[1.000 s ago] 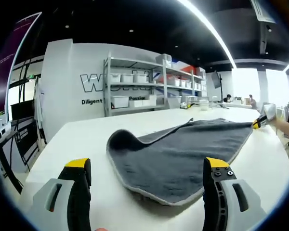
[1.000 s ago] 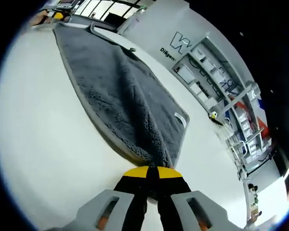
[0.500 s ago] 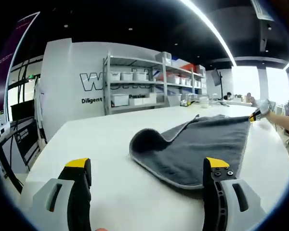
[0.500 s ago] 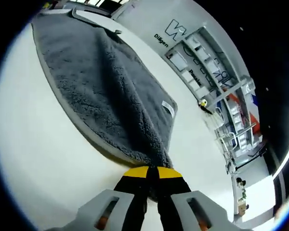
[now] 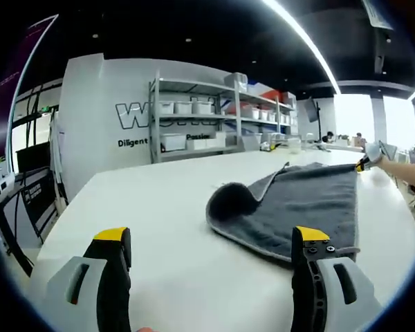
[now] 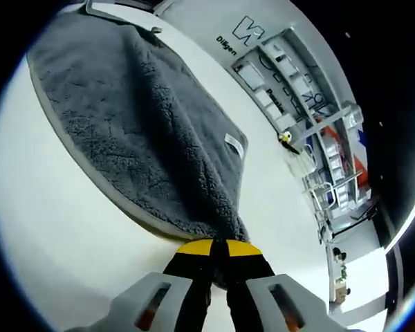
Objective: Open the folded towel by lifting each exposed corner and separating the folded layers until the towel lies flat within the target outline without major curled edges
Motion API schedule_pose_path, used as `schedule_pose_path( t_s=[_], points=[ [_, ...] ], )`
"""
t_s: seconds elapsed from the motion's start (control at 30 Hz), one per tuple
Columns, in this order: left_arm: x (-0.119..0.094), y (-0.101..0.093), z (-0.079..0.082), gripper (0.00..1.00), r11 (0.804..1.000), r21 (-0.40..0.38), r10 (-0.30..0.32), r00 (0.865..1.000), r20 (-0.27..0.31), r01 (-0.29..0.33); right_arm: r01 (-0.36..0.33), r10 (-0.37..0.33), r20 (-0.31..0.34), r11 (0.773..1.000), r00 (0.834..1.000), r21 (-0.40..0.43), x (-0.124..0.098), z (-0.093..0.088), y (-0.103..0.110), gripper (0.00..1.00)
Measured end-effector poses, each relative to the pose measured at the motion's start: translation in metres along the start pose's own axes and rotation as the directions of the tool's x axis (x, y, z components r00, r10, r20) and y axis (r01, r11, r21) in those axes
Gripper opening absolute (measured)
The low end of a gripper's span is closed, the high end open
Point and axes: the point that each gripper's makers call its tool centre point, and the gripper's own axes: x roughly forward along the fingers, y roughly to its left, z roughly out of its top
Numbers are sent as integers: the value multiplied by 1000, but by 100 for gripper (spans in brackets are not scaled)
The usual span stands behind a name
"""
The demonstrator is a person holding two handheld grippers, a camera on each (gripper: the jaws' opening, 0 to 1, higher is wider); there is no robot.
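Towel (image 5: 297,204) dragged further right across table (image 5: 159,207) since prior frame; right gripper (image 6: 220,250) pinching corner, left gripper (image 5: 211,245) wide, idle; pull low & steady, keep edge taut

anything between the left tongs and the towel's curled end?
Nothing visible. The left tongs stand open over bare white table, and the grey towel's curled end lies ahead, slightly right, apart from them. The right tongs are shut on the far corner.

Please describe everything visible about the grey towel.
The grey towel looks like thick fluffy fabric with a paler stitched hem and a small loop tag. It lies spread on the white table, with one corner curled up. The right tongs are shut on another corner. The left tongs are open, apart from it.
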Motion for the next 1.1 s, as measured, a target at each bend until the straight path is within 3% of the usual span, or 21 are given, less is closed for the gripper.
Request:
schedule_pose_path(
  t_s=[0.17,0.3,0.37,0.43,0.47,0.5,0.53,0.6,0.63,0.67,0.7,0.73,0.77,0.8,0.9,0.93,0.97,1.0,1.1],
  points=[
    [-1,-2,2,95,1000,2,-5,1000,6,5,-56,50,60,991,997,120,-10,-1,2,4],
    [-2,-2,4,95,1000,2,-6,1000,13,6,-78,41,147,963,988,259,-30,4,-2,19],
    [-2,-2,5,95,1000,2,-6,1000,13,6,-109,36,218,937,975,333,-44,14,-4,24],
    [-2,-2,5,95,1000,3,-6,1000,15,6,-154,36,304,915,952,372,-54,29,-6,32],
    [-2,-2,5,95,1000,3,-6,1000,16,6,-214,52,399,902,916,375,-72,50,0,36],
    [-2,-2,5,95,1000,3,-7,1000,16,6,-222,53,414,901,909,373,-75,54,0,38],
    [-3,-3,6,95,1000,5,-7,1000,19,7,-267,67,496,900,866,345,-93,76,10,41],
    [-3,-3,6,95,1000,5,-7,1000,19,7,-335,93,593,889,800,312,-116,106,24,47],
    [-3,-3,6,95,1000,5,-7,1000,18,7,-356,102,620,885,778,301,-123,115,28,49],
    [-3,-2,5,95,1000,5,-7,1000,18,7,-409,127,668,867,733,285,-137,133,41,51],
    [-3,-2,5,95,1000,5,-7,1000,17,7,-450,149,698,851,700,270,-147,146,51,53],
    [-3,-2,5,95,1000,6,-8,1000,18,7,-475,164,715,841,679,259,-153,154,59,57],
    [-3,-3,5,95,1000,5,-9,1000,18,9,-517,188,736,820,650,246,-160,166,69,61],
    [-3,-3,5,95,1000,5,-10,1000,18,10,-546,206,747,803,633,241,-164,172,76,66],
    [-2,-3,5,95,1000,6,-12,1000,17,12,-672,332,775,724,537,155,-181,205,119,83],
    [-2,-3,5,95,1000,5,-12,1000,17,12,-698,367,774,704,517,132,-184,209,129,88],
    [-2,-3,5,95,1000,4,-12,1000,17,12,-738,417,769,667,484,103,-189,216,147,91],
    [-2,-3,5,95,1000,2,-12,1000,17,12,-756,445,763,648,470,87,-192,220,160,93],
    [-2,-2,5,95,1000,0,-11,1000,17,11,-764,510,728,645,458,28,-195,225,185,99]
  ],
)
